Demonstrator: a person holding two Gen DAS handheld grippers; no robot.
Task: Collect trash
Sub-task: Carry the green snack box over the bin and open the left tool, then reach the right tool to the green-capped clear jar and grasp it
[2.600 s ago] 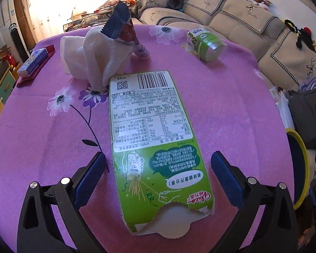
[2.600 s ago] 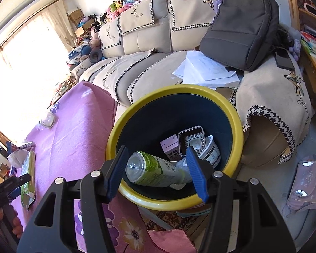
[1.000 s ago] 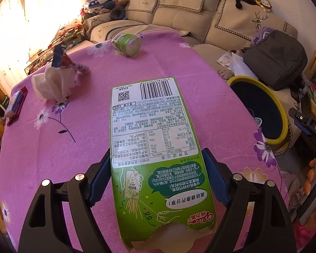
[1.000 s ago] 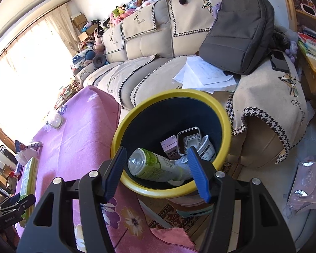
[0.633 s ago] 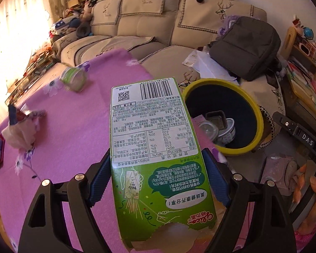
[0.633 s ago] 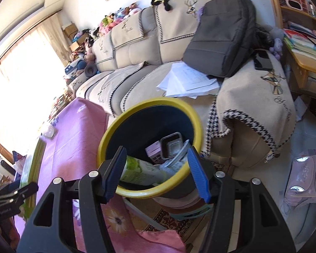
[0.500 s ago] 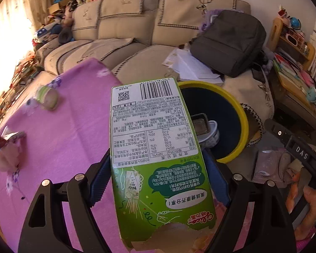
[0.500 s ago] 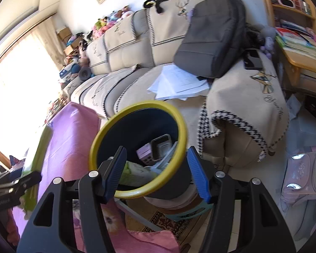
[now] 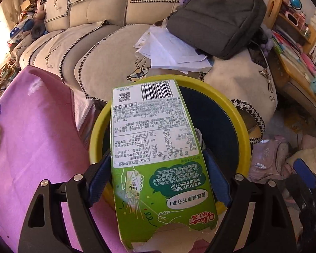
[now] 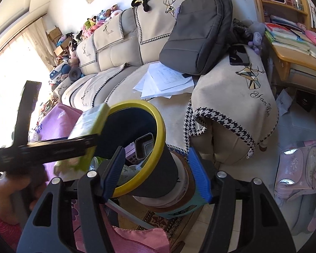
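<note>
A flat green snack box (image 9: 153, 147), printed side up with a torn near end, sits between the blue pads of my left gripper (image 9: 157, 153). The pads touch its long edges while the jaws are opening. The box hangs over the mouth of the yellow-rimmed dark bin (image 9: 240, 122). From the right wrist view the box (image 10: 90, 120) is blurred above the bin's rim (image 10: 160, 130). My right gripper (image 10: 155, 150) holds nothing and its jaws are opening, with the bin's wall showing beyond them. A black tray (image 10: 144, 147) and other trash lie in the bin.
The pink flowered table (image 9: 31, 137) lies left of the bin. Behind the bin is a beige sofa (image 9: 94, 48) with a grey backpack (image 9: 217, 14), loose papers (image 9: 168, 52) and a phone (image 10: 239, 55). A pink bag (image 10: 295, 168) is on the floor at right.
My left gripper has carried the green box off the table and rightward to above the bin. The right gripper has drawn back, so the bin now sits left of its centre.
</note>
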